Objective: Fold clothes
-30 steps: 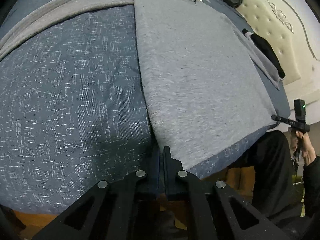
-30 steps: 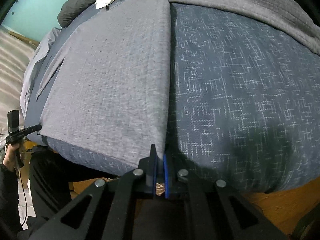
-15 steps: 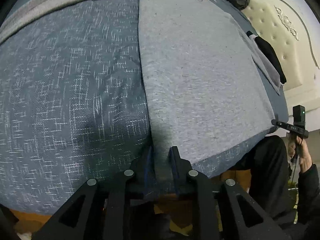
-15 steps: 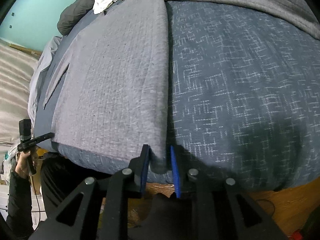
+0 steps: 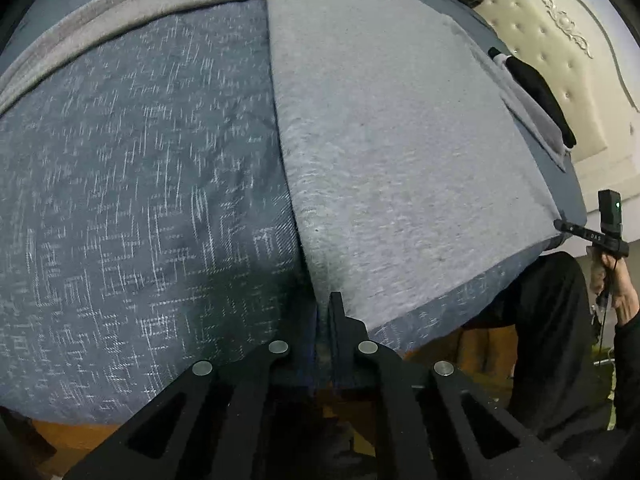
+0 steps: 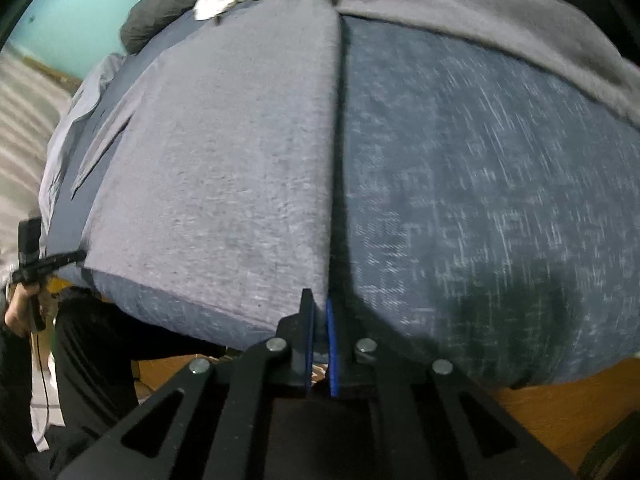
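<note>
Both jaws just closed: left gripper (image 5: 325, 320) and right gripper (image 6: 318, 320) each pinch a near hem corner of the grey garment (image 5: 400, 140), lying flat on the blue bedspread (image 5: 140, 200). Ready to lift and fold.

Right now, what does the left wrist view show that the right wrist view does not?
Only the left wrist view shows the cream tufted headboard and a black cloth. Only the right wrist view shows the turquoise wall. Both share the grey garment on the blue bedspread, with left gripper and right gripper each shut on a hem corner.
</note>
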{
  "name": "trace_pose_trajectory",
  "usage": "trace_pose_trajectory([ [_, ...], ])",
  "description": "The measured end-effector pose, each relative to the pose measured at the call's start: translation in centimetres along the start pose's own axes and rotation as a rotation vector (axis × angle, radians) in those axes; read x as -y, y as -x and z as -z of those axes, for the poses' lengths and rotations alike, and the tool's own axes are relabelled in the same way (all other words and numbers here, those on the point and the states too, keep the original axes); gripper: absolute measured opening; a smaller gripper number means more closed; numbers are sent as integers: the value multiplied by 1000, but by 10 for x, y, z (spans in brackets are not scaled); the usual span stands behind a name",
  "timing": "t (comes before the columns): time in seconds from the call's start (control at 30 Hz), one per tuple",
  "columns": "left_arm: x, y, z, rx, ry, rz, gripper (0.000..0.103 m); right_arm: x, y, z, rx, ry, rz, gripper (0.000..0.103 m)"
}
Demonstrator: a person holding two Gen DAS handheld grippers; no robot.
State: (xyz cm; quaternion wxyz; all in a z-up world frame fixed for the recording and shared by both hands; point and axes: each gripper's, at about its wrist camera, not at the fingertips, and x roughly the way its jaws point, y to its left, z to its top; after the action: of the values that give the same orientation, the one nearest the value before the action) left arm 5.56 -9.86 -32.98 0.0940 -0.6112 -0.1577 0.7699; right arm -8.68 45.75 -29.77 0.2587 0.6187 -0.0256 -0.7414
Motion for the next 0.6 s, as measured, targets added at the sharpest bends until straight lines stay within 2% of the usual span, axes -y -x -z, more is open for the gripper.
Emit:
trace_pose_trajectory([
  [0.2,-2,6,-5,-1,12,-24,10,-1,6,-2,1,-14,-27,9],
  [0.27,-4,20,-10,30,22,-57,12,3,16,-5,13,-19,-24,11],
  [0.3,-5,27,-14,48,26,-71,18,8,22,-7,30,-29,-30,12],
  [0.33,-6,34,-17,67,29,-83,28,12,29,-9,47,-39,-35,13],
  [0.4,-3,41,-27,101,28,-102,36,28,43,-15,97,-73,-34,18],
  [0.6,14,48,-63,200,23,-123,37,98,88,-35,287,-261,-12,26],
])
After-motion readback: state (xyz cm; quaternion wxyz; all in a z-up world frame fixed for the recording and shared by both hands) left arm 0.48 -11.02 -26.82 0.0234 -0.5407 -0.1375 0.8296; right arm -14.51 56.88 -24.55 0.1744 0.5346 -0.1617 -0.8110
